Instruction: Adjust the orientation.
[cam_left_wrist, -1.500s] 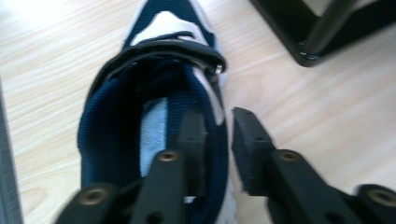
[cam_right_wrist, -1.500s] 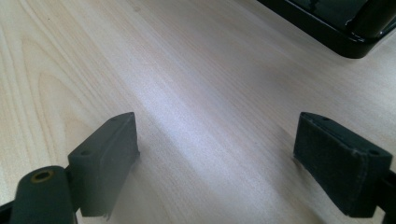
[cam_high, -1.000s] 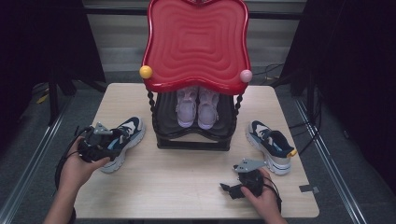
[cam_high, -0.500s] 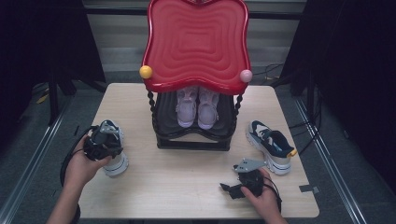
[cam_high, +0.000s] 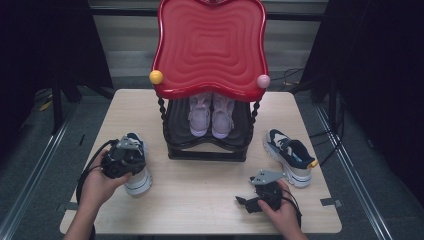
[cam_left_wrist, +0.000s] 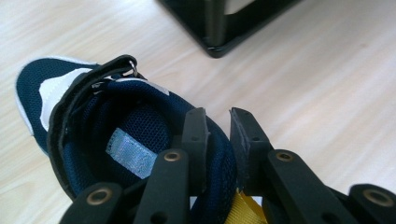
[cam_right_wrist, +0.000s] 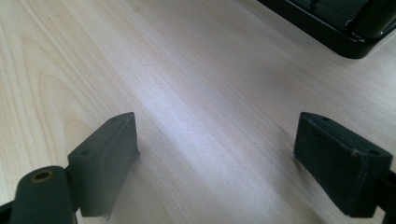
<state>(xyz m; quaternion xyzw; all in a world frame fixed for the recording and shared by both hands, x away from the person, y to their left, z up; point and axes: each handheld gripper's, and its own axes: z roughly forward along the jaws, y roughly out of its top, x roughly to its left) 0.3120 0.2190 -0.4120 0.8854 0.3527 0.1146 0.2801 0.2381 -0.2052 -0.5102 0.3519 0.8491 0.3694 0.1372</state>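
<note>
A navy and white sneaker (cam_high: 138, 181) stands on the left of the wooden table (cam_high: 200, 200), toe pointing away from me. My left gripper (cam_high: 129, 152) sits over its heel. In the left gripper view the sneaker (cam_left_wrist: 93, 121) fills the left, and the left gripper (cam_left_wrist: 217, 126) has just been closing: one jaw is inside the padded heel collar and one outside, pinching it. Its mate, a second navy sneaker (cam_high: 290, 155), lies at the right. My right gripper (cam_high: 244, 203) rests low near the front edge, and in its own view the right gripper (cam_right_wrist: 215, 154) is open over bare wood.
A black shoe rack (cam_high: 207, 150) with a red wavy top (cam_high: 210, 45) stands at the table's middle back, holding a pair of pink sneakers (cam_high: 211, 115). Its black base (cam_right_wrist: 336, 32) lies ahead of the right gripper. Dark floor surrounds the table.
The left sneaker has turned from lying slantwise to pointing away from me, and the left hand has shifted right with it. The left jaws have closed on its heel collar. The right hand kept still.
</note>
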